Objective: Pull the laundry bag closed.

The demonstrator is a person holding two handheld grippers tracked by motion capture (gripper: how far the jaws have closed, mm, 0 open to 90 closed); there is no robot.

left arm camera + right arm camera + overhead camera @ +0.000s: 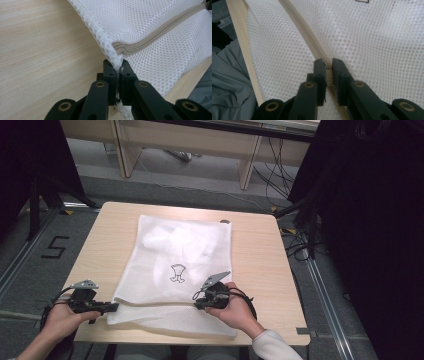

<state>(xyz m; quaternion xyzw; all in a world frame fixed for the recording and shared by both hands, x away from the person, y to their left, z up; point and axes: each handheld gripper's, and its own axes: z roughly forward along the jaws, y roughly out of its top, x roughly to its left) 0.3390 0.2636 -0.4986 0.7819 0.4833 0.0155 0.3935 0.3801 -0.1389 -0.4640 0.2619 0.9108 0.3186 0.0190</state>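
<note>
Lying flat on the light wooden counter [255,255] was one white mesh laundry bag [175,270], reaching from near the far edge to the near edge, with a small black printed figure [177,273] near its middle and pale contents showing dimly through its far half.

High view: left tool [111,307] sat at the bag's near left corner, close to the counter's near left corner, held level in the left hand [62,319]. Right tool [199,301] sat on the bag toward its near right part, in the right hand [235,310]. Grey floor and cables lay beyond the counter.

Left gripper view: left tool [119,71] was clamped shut on a pinch of mesh at the bag [155,27] corner, just where the beige zipper [160,37] ended; bare counter [45,45] lay to its side.

Right gripper view: right tool [329,67] was closed on the zipper [302,30] line, apparently at the slider, though the pull itself was too hidden to confirm. Mesh [374,45] lay on both sides, and the counter's near edge [242,37] ran alongside.

Step in hand, as judged: bag anchored at one end, zipper gripped, ready to be run. Next move would call for the left tool keeping the corner taut while the right draws steadily along the zipper line without lifting the mesh.
</note>
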